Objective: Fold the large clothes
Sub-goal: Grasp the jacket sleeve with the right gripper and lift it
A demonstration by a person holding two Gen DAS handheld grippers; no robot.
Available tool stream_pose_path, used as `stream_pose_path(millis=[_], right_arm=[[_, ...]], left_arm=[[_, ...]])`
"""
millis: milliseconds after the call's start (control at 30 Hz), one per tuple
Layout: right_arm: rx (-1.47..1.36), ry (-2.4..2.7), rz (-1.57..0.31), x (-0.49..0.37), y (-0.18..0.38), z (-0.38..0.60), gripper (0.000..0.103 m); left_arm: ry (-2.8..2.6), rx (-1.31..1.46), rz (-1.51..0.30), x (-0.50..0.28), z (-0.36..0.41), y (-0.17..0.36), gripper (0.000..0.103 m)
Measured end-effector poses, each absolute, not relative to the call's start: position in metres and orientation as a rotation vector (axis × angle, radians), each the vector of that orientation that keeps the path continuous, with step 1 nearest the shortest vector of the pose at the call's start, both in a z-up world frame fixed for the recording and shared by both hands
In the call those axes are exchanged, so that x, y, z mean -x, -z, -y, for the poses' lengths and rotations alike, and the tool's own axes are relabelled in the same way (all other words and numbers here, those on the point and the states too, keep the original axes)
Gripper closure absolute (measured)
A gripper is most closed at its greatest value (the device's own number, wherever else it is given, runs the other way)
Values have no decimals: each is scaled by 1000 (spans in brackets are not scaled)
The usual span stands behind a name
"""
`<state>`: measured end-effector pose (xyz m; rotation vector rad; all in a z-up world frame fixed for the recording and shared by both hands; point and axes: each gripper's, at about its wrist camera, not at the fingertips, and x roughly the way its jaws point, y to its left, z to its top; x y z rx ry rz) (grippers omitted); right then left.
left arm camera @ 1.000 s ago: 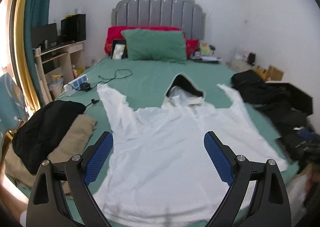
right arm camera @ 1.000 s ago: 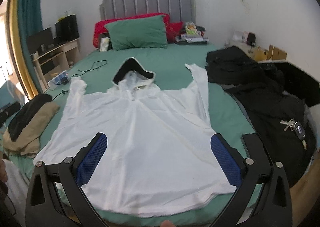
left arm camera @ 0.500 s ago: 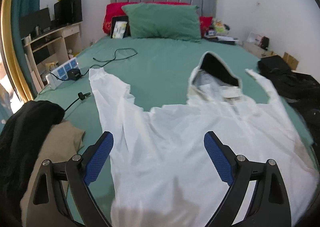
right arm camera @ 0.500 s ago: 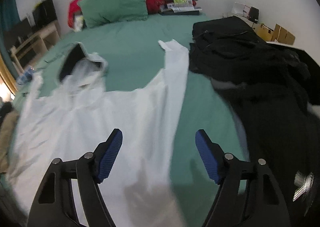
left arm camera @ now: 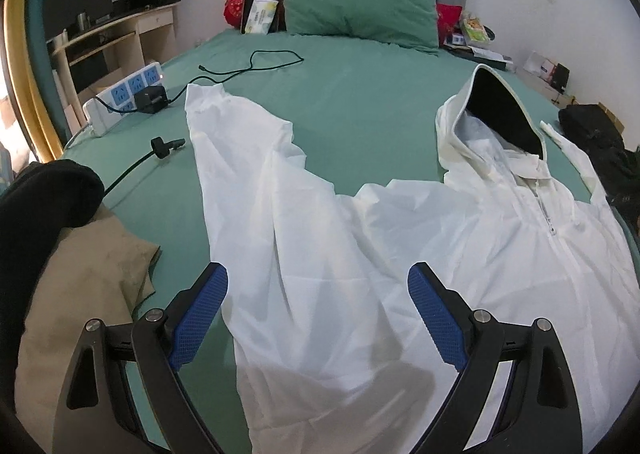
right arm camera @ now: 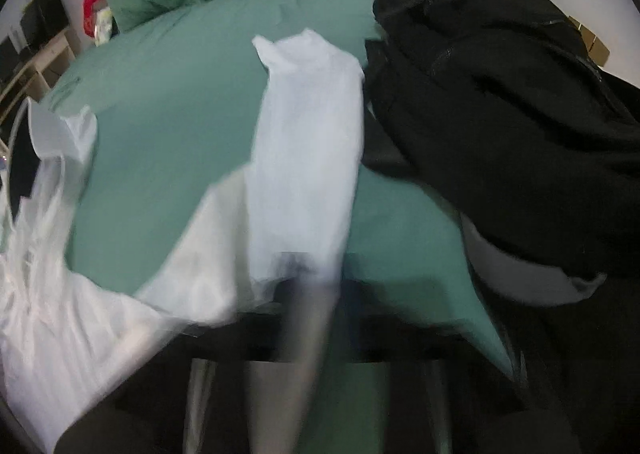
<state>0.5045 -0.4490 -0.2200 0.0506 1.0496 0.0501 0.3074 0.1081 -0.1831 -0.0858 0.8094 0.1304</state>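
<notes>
A white hooded jacket [left arm camera: 400, 254] lies front up on the green bed [left arm camera: 352, 94], its black-lined hood [left arm camera: 504, 114] pointing toward the headboard. My left gripper [left arm camera: 318, 294] hangs open low over the base of the jacket's left sleeve [left arm camera: 240, 158], with nothing between its blue pads [left arm camera: 200, 318]. In the blurred right wrist view, my right gripper [right arm camera: 310, 282] has its fingers together at the near end of the other sleeve [right arm camera: 308, 134], with white cloth pinched at the tips.
A heap of black clothes [right arm camera: 500, 114] lies right beside the right sleeve. Tan cloth [left arm camera: 80, 262] and a black garment [left arm camera: 36, 206] sit at the bed's left edge. A power strip [left arm camera: 124, 94] with cables and a green pillow [left arm camera: 356, 6] lie farther up.
Both grippers moved forward and down toward the jacket's shoulders. The right one swung over the right sleeve and went from wide open to shut. The left stayed open.
</notes>
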Motion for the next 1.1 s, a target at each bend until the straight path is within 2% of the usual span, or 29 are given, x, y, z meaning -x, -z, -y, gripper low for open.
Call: stream_pose_path(millis=[233,333,467,533,600,667,733,900,1033,1067,1100], right_arm=[[11,-56,-935,-423,141,441,102],[14,-19,-991,-387,141,459,102],[7,93,-1146,-354,177,492,98],[23,114,-1202,-344,191,502,85],[56,106,-1172,-346,186,501,52],[186,118,-1072,-362,167,489,43],[277,76,-996,-385,152,471,41],[426,-5,-956,-463,161,427,41],[367,18,-1040,-516,189,431,42],[328,16,-1058,-517,191,437,54],[277,-3,-1076,-521,192,442,89]], left_arm=[[-86,89,-735,-293,-99,153,9],[-61,97,-710,-286,-93,143,9],[-52,83,-685,-279,-83,137,9],[-69,62,-673,-278,-80,136,9],[-88,56,-663,-279,-79,136,9],[-104,57,-661,-283,-79,138,9],[-118,54,-668,-290,-79,142,9],[-147,31,-719,-301,-87,165,9],[-144,38,-758,-307,-96,174,9],[-139,43,-764,-308,-98,175,9],[-133,52,-773,-308,-100,176,9]])
